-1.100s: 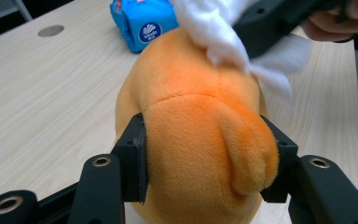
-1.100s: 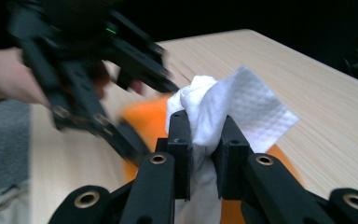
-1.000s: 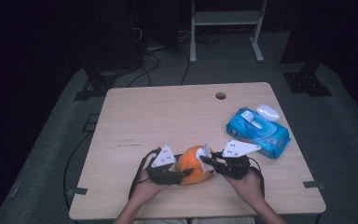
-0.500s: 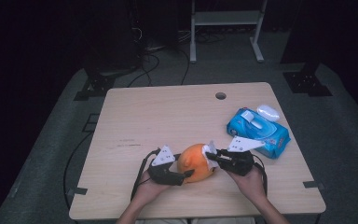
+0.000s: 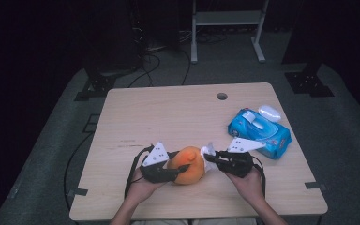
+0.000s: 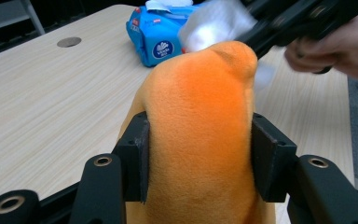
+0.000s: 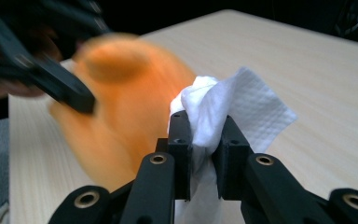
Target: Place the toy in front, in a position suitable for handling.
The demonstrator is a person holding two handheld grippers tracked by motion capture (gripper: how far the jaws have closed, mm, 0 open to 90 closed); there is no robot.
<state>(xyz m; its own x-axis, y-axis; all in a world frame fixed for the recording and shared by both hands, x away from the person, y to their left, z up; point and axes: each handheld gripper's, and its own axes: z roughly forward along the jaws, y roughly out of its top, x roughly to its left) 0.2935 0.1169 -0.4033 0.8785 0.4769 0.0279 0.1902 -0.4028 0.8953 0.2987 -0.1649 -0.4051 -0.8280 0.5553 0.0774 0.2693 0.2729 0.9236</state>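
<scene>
An orange plush toy [image 5: 193, 165] sits near the table's front edge, between the two hands. My left gripper [image 5: 178, 165] comes at it from the left. Its jaws have just been closing, and in the left gripper view both pads [image 6: 140, 154] press into the toy's [image 6: 200, 107] sides. My right gripper [image 5: 209, 158] is shut on a crumpled white wipe [image 5: 209, 150] and holds it against the toy's right side. In the right gripper view the wipe [image 7: 233, 102] bulges out above the jaws [image 7: 204, 135], and the toy [image 7: 126, 93] is blurred just beyond.
A blue pack of wipes [image 5: 260, 131] lies at the table's right, with a small white object [image 5: 269, 112] just behind it. A round cable hole [image 5: 221, 96] sits near the far edge of the light wood table [image 5: 168, 117]. Dark floor, cables and stands surround it.
The left gripper's jaws have closed in on the orange toy, which has shifted slightly. The right gripper with the wipe has hardly moved.
</scene>
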